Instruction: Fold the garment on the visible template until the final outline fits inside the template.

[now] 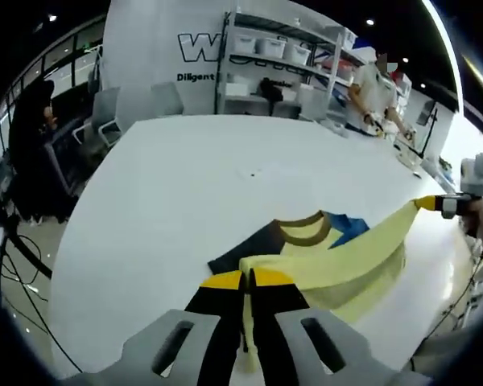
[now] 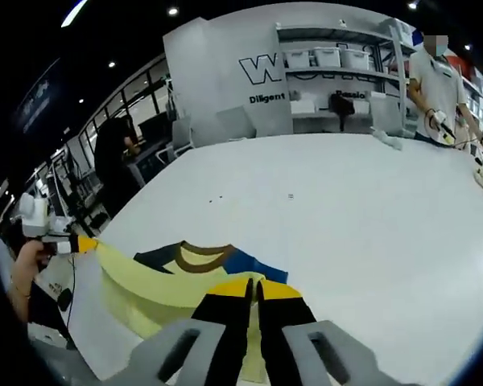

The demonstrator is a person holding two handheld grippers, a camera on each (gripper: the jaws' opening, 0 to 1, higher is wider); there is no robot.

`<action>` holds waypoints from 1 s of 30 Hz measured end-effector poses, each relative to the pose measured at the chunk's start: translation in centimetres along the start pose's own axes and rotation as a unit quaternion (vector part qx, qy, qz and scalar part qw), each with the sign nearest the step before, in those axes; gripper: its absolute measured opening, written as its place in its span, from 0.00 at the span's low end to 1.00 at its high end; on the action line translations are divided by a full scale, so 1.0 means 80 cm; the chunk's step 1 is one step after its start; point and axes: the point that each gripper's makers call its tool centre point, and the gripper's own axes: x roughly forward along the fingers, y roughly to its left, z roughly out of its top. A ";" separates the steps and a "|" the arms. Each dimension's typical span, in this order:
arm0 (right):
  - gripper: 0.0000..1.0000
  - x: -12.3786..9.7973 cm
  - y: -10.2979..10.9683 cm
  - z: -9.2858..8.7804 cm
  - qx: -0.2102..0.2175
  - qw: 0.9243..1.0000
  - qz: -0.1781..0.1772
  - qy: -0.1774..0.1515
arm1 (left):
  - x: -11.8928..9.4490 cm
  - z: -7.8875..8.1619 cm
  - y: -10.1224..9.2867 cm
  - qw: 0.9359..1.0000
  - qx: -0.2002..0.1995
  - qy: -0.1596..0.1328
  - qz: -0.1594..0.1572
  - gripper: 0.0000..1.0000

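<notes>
**Both grippers pinch the yellow shirt's hem, cloth stretched between them**

Your left gripper [image 1: 246, 277] has its yellow-tipped black jaws pressed together on a thin edge of the shirt [image 1: 338, 261]. The fabric runs up out of the pinch as a narrow, soft fold. In the right gripper view, your right gripper [image 2: 253, 285] is closed the same way, with pale yellow cloth caught between its tips.

The shirt is light yellow, matte and limp, with a brown ribbed collar [image 1: 304, 227] curving in a smooth arc. One sleeve is dark navy [image 1: 245, 245] and the other is brighter blue [image 1: 350, 227]; both lie flat on the table [image 1: 225, 177]. The collar end rests on the tabletop while the lower edge is lifted and pulled into a long taut band. In the left gripper view that band slopes up to the right, where your other gripper grips its far corner. In the right gripper view it reaches left to the left gripper [image 2: 82, 244], with your hand [image 2: 28, 265] behind it.

The table is a large, smooth white surface with a rounded edge, and the shirt sits near your side of it. I cannot make out any template outline on the tabletop.

Beyond the table stand grey metal shelves [image 1: 282, 60] holding white bins, a white wall panel with dark lettering, and a person [image 2: 435, 80] in a white top at the far edge.
</notes>
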 end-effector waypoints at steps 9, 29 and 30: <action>0.00 0.045 -0.012 0.020 0.017 1.000 -0.006 -0.014 | 0.038 0.015 0.020 1.000 0.006 -0.016 0.017 0.03; 0.00 0.143 -0.060 -0.027 0.011 0.997 -0.058 0.056 | 0.151 -0.030 0.045 0.998 0.008 0.040 0.039 0.03; 0.00 0.149 -0.063 -0.032 0.009 0.996 -0.061 0.062 | 0.154 -0.033 0.046 0.998 0.008 0.042 0.040 0.03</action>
